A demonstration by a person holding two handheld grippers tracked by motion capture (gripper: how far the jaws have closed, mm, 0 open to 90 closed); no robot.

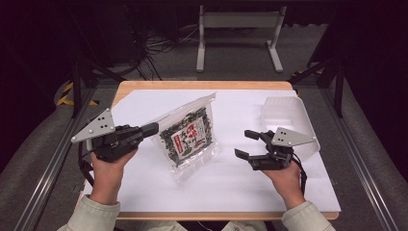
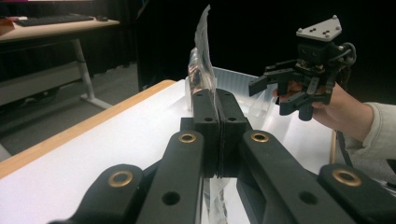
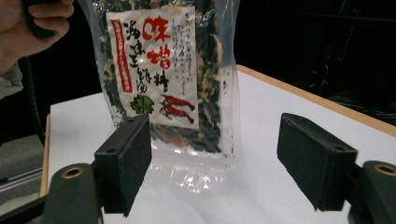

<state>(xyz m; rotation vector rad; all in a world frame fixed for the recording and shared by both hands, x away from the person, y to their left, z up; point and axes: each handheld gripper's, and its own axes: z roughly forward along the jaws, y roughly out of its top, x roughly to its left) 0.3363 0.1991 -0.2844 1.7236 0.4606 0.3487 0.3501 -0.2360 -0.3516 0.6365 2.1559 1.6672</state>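
Left gripper [image 1: 144, 131] pinches clear bag [image 1: 187, 134]; right gripper [image 1: 246, 143] gapes.

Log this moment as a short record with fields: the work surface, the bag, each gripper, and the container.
surface: white sheet over a wooden table
bag: clear packet of dried food with a printed label, held up by one edge
left gripper: shut on the bag's edge
right gripper: open, nothing between its jaws, apart from the bag
container: clear plastic tub at the right side, beyond the right gripper
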